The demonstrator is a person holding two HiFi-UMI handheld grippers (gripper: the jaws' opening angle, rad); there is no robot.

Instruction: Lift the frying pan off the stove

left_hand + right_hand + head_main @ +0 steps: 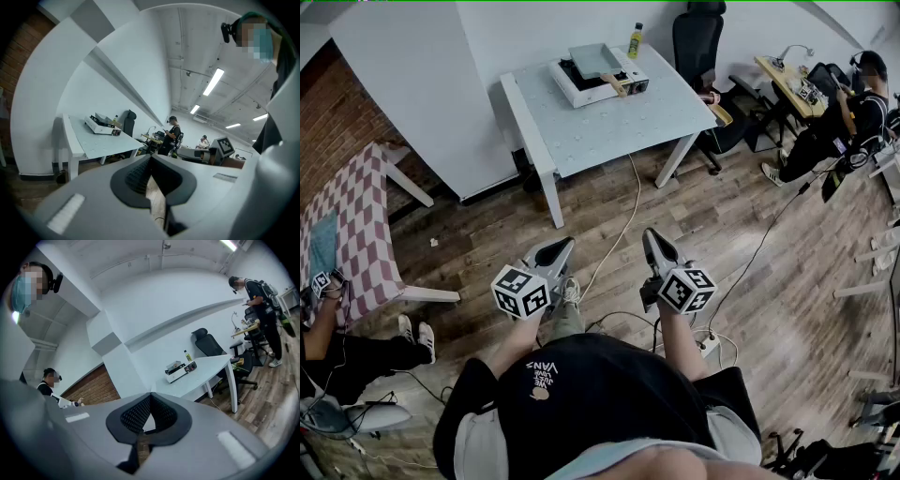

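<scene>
A square grey frying pan [592, 59] with a wooden handle [615, 87] sits on a white portable stove [579, 91] at the far end of a white table [619, 127]. Both grippers are held low near my body, well short of the table. My left gripper [561, 246] is shut with nothing in it, and so is my right gripper [652, 238]. In the left gripper view the stove [102, 126] shows small and far beyond the shut jaws [150, 158]. The right gripper view has the stove [180, 372] on the table past its shut jaws [150, 397].
A yellow bottle [635, 39] stands behind the stove. A black office chair [698, 42] is right of the table. A pink checked table [358, 220] stands at left. A cable [623, 225] runs across the wood floor. A person [853, 108] sits at a desk, far right.
</scene>
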